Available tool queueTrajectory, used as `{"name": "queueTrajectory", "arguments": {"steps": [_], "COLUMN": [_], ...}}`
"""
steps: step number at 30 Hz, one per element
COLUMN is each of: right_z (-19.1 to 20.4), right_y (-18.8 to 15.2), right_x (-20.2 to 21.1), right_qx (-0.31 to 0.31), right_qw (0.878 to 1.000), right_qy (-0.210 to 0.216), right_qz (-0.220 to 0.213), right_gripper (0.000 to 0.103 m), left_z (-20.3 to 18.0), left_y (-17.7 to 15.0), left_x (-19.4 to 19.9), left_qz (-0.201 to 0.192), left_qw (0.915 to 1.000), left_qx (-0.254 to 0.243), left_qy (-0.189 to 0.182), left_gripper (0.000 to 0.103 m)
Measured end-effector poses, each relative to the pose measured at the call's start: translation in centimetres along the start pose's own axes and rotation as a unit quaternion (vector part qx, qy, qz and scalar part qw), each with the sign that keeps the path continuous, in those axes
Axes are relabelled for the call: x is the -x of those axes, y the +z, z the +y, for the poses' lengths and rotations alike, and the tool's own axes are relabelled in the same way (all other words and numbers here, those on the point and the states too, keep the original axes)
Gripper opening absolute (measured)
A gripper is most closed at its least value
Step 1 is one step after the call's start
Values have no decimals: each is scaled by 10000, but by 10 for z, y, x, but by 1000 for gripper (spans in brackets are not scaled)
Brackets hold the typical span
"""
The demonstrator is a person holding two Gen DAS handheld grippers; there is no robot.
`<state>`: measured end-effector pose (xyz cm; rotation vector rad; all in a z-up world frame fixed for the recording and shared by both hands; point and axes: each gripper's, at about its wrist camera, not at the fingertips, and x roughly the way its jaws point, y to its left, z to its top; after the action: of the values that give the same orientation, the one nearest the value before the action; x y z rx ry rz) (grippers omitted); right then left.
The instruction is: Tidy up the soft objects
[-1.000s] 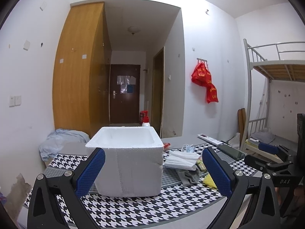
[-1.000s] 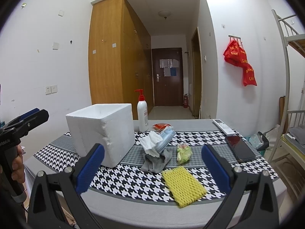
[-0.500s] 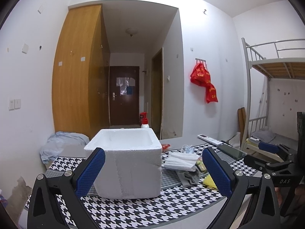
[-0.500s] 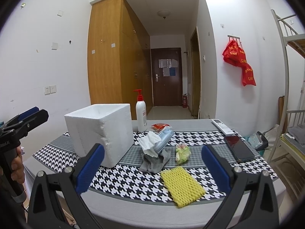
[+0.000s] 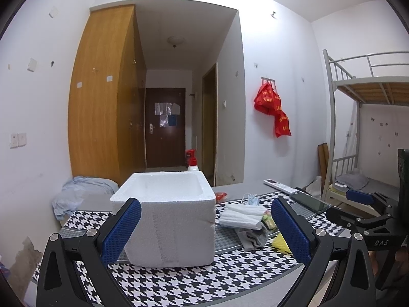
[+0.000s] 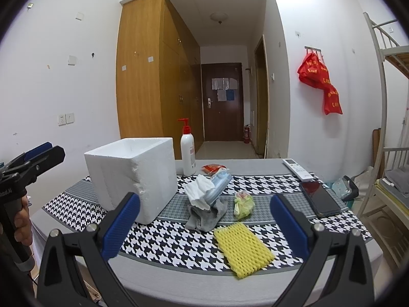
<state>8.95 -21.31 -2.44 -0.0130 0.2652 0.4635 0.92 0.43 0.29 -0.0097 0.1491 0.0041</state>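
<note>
Both grippers spread, nothing grasped

The right gripper [image 6: 203, 223] hangs released over the near tabletop [image 6: 163, 238] edge; the net [image 6: 242, 248] lies closest, so I'd drop onto it first, pinch one end, then carry it to the box [image 6: 131, 176]. The left gripper [image 5: 205, 226], fingers apart, faces the box.

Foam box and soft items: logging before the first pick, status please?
Left gripper open, right gripper open, both empty. Foam box upright; yellow foam net, grey cloth, tissues on the table beside it. Nothing blocking.
</note>
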Motion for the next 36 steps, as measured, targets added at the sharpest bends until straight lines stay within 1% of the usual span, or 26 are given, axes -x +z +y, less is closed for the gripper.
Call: {"name": "queueTrajectory", "arguments": {"steps": [6, 8, 12, 17, 29, 36], "right_z": [1, 0, -1, -6, -23, -34], "right_y": [1, 1, 1, -3, -10, -16], "right_x": [0, 0, 0, 0, -18, -30], "right_qx": [-7, -8, -16, -77, -216, -293], "right_qw": [10000, 10000, 10000, 9999, 9993, 9983], "right_qy": [-6, -13, -50, -67, -196, -284], "right_qz": [2, 9, 12, 43, 250, 415], "right_gripper": [103, 103, 103, 103, 103, 103], "left_z": [-1, 0, -2, -5, -14, -26], "left_y": [0, 0, 2, 2, 2, -2], "left_x": [-1, 0, -1, -7, -37, -63], "left_qz": [20, -13, -76, -15, 285, 599], "left_qw": [10000, 10000, 9999, 9999, 9986, 9965], "left_qx": [-14, 28, 59, 70, 125, 82], "left_qy": [-28, 3, -60, -110, -429, -581], "left_gripper": [102, 102, 102, 102, 102, 102]}}
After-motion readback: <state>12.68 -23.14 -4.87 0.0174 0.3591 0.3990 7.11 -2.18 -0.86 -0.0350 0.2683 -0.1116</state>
